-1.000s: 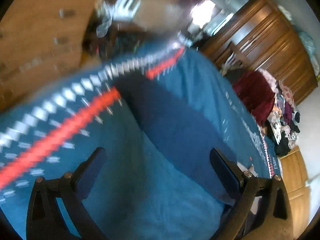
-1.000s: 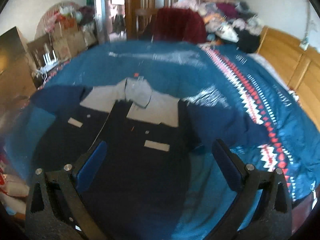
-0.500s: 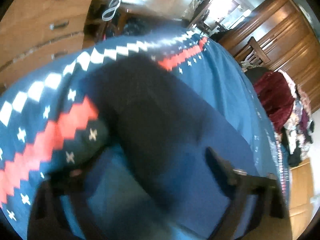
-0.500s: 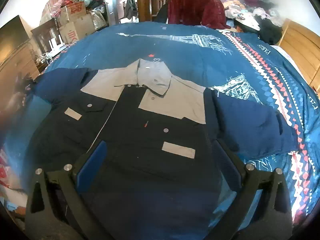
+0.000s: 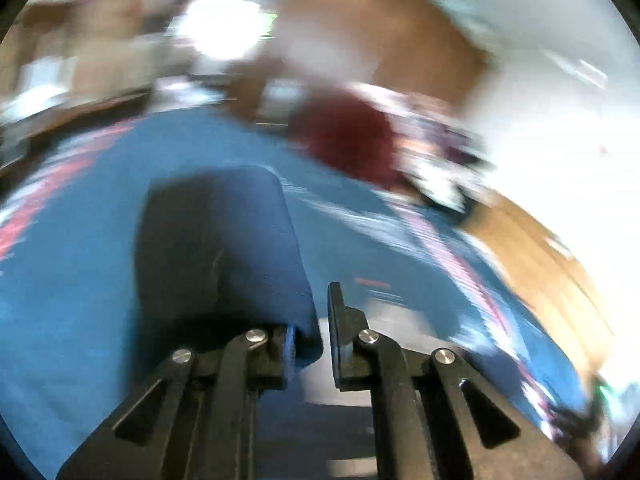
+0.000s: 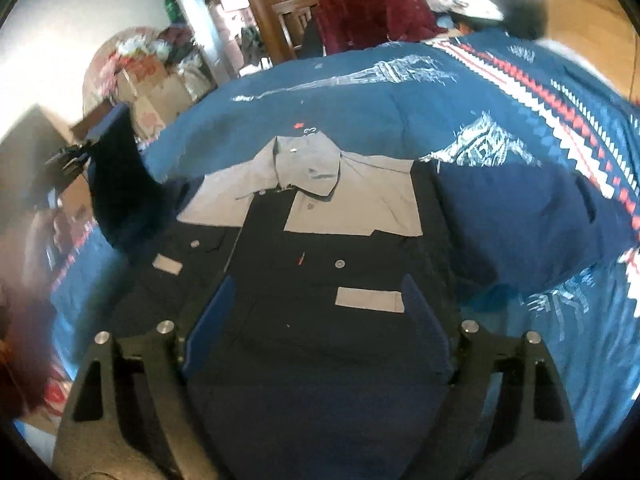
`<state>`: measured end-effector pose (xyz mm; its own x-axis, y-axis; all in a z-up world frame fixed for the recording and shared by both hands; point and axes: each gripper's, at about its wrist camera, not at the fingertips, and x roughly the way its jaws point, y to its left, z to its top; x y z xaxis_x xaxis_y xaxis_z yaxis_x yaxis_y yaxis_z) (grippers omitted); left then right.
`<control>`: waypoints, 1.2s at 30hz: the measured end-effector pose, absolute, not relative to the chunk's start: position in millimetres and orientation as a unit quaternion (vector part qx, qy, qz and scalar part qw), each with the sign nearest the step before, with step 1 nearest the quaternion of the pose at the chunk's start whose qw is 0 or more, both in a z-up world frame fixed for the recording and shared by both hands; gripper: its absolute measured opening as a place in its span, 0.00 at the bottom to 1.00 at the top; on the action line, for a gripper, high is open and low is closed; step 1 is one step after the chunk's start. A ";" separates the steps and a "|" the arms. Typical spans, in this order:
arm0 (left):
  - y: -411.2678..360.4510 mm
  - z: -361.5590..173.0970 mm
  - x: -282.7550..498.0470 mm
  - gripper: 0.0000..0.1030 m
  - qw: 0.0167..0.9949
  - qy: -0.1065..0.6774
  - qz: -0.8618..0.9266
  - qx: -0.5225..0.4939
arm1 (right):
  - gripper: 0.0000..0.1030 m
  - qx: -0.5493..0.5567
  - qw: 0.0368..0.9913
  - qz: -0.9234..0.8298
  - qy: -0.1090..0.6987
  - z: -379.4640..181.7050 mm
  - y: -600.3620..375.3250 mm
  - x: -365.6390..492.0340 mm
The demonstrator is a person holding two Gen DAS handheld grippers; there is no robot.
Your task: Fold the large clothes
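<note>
A navy work shirt (image 6: 320, 248) with a grey yoke and collar lies face up on the blue bedspread (image 6: 400, 112). My right gripper (image 6: 318, 320) hovers open above the shirt's lower front, near a grey pocket flap. The shirt's right sleeve (image 6: 520, 220) lies spread out flat. In the right wrist view, the left sleeve (image 6: 120, 184) is lifted off the bed, hanging from my left gripper (image 6: 74, 156). The left wrist view is blurred; there my left gripper (image 5: 316, 332) is shut on that navy sleeve (image 5: 216, 240), which drapes over its left finger.
The bedspread has white tower prints and a red and white zigzag border (image 6: 560, 120). A maroon garment (image 6: 368, 8) hangs over a chair behind the bed. Boxes and clutter (image 6: 148, 80) stand at the back left. A wooden headboard (image 6: 588, 12) is at the right.
My left gripper has shut on the shirt's left sleeve and raised it off the bed, swinging fast. My right gripper has come closer over the shirt's front, still open.
</note>
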<state>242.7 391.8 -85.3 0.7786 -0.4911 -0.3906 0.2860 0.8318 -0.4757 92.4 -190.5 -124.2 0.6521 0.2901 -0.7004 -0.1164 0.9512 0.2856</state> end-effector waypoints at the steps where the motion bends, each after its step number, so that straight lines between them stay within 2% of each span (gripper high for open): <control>1: 354.4 -78.5 238.5 0.15 0.915 0.251 -0.253 -0.191 | 0.82 0.118 0.900 0.116 0.403 -127.4 -192.8 95.0; 3: 267.7 -79.0 234.1 0.21 0.883 0.257 -0.348 -0.183 | 0.82 0.146 0.887 0.136 0.416 -141.0 -195.0 107.3; 5: 216.1 -98.8 239.2 0.37 0.849 0.300 -0.389 -0.197 | 0.83 0.168 0.876 0.160 0.423 -153.4 -196.2 121.2; 8: 198.0 -135.2 237.2 0.40 0.831 0.337 -0.383 -0.223 | 0.85 0.211 0.857 0.187 0.432 -174.4 -200.7 145.4; 14: 269.7 -206.4 203.9 0.52 0.852 0.373 -0.260 -0.258 | 0.85 0.260 0.831 0.176 0.460 -220.8 -221.1 204.9; 18: 338.0 -248.3 185.5 0.53 0.849 0.400 -0.159 -0.307 | 0.85 0.210 0.839 0.127 0.486 -245.2 -222.1 232.7; 22: 370.9 -264.8 163.1 0.56 0.853 0.381 -0.112 -0.338 | 0.89 0.178 0.845 0.124 0.489 -253.2 -208.3 245.9; 24: 375.5 -271.5 159.0 0.56 0.856 0.381 -0.098 -0.335 | 0.69 0.184 0.844 0.148 0.481 -249.9 -202.0 248.5; 25: 376.3 -273.9 157.4 0.56 0.856 0.379 -0.099 -0.337 | 0.55 0.186 0.843 0.152 0.482 -250.3 -201.3 250.1; 27: 374.1 -273.9 156.2 0.56 0.859 0.376 -0.097 -0.333 | 0.40 0.182 0.843 0.148 0.485 -251.9 -200.0 252.9; 28: 371.9 -274.3 158.0 0.57 0.859 0.377 -0.095 -0.332 | 0.16 0.181 0.843 0.144 0.485 -253.2 -202.4 253.2; 29: 369.8 -275.1 159.7 0.57 0.860 0.378 -0.095 -0.330 | 0.02 0.185 0.844 0.138 0.484 -254.0 -207.5 253.2; 36: 366.6 -274.2 155.3 0.57 0.864 0.380 -0.094 -0.316 | 0.00 0.211 0.850 0.097 0.473 -255.4 -253.0 232.7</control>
